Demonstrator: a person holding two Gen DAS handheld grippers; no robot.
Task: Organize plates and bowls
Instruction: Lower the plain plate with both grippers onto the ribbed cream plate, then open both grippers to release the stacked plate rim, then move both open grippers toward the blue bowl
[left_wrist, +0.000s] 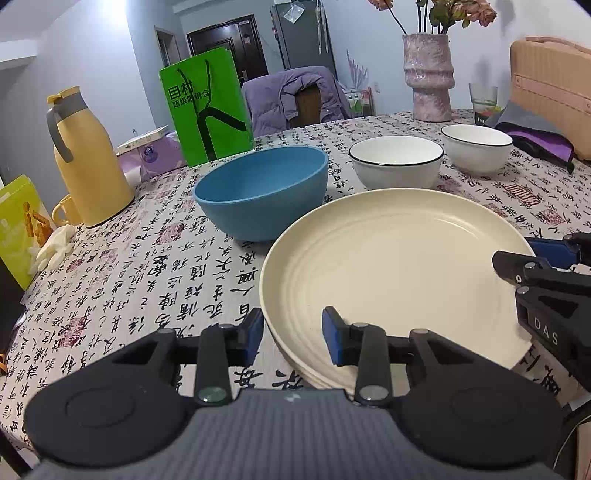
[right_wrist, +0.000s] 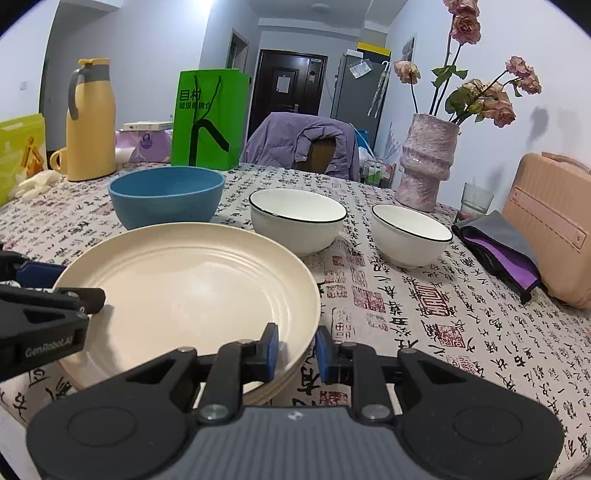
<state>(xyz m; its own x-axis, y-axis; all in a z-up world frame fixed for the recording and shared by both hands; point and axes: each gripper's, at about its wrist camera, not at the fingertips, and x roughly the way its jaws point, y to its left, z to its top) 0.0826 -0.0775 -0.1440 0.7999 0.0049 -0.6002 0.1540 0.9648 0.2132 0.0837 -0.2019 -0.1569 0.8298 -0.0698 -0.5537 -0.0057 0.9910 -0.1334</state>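
Both our hand-held grippers, left (left_wrist: 292, 336) and right (right_wrist: 296, 350), straddle the plates' (left_wrist: 388, 258) rim, narrowly parted; bowls (right_wrist: 297, 218) remain unstacked.

White "GenRobot.AI" lettering marks the left hand-held gripper (right_wrist: 48, 314) at nine o'clock. "DAS" marks the right hand-held gripper (left_wrist: 546, 295) at three o'clock. "目村" heads the green bag (right_wrist: 208, 118).

cream plate (right_wrist: 192, 291) rim between open right hand-held gripper (right_wrist: 294, 349) jaws
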